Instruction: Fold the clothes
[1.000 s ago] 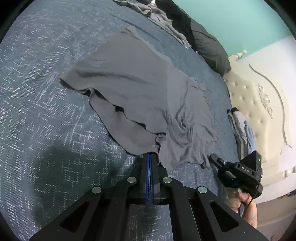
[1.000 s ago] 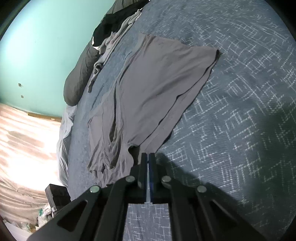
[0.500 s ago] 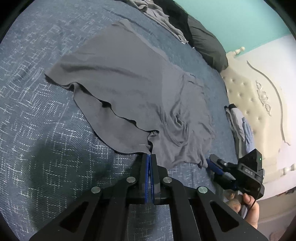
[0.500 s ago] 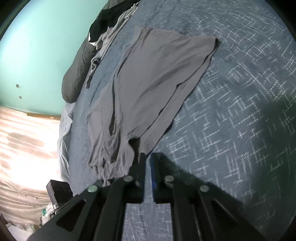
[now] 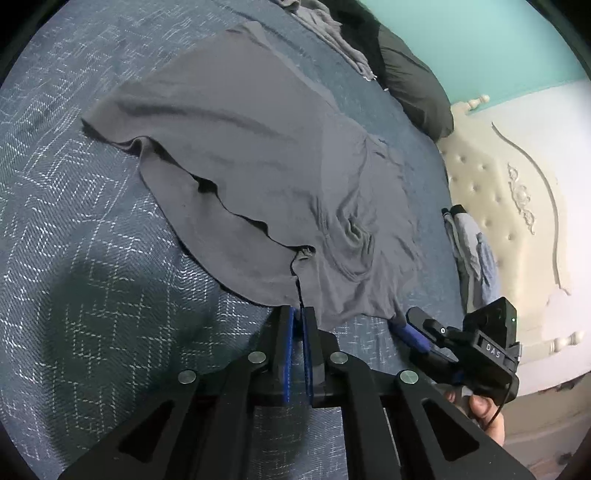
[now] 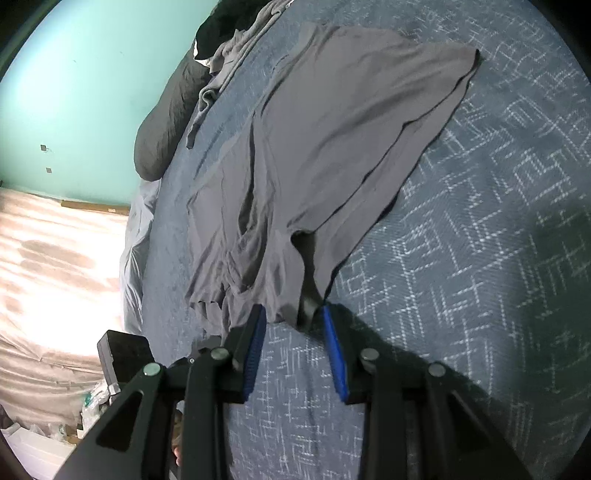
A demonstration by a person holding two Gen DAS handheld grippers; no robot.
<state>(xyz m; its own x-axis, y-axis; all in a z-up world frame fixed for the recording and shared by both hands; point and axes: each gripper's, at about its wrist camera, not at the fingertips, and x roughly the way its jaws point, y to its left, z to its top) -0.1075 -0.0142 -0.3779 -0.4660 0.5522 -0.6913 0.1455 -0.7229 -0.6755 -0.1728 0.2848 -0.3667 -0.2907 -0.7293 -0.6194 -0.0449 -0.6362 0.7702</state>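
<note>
A grey garment [image 5: 258,155] lies folded over itself on the blue patterned bedspread [image 5: 74,258]; it also shows in the right wrist view [image 6: 332,147]. My left gripper [image 5: 298,314] sits at the garment's near edge, its jaws a narrow gap apart and nothing clamped between them. My right gripper [image 6: 293,314] is open at the same near hem, with the cloth edge lying between and just ahead of its blue pads [image 6: 334,354]. The right gripper also shows in the left wrist view [image 5: 417,328], touching the garment's near right corner.
Dark pillows [image 5: 410,85] and a pile of grey clothes [image 5: 325,26] lie at the far end of the bed. A cream tufted headboard [image 5: 509,206] stands on the right, with more clothes [image 5: 469,243] beside it. A teal wall [image 6: 92,74] is behind.
The right gripper has opened wide and let go of the hem. The left jaws have parted slightly. The garment now lies flatter on the bed.
</note>
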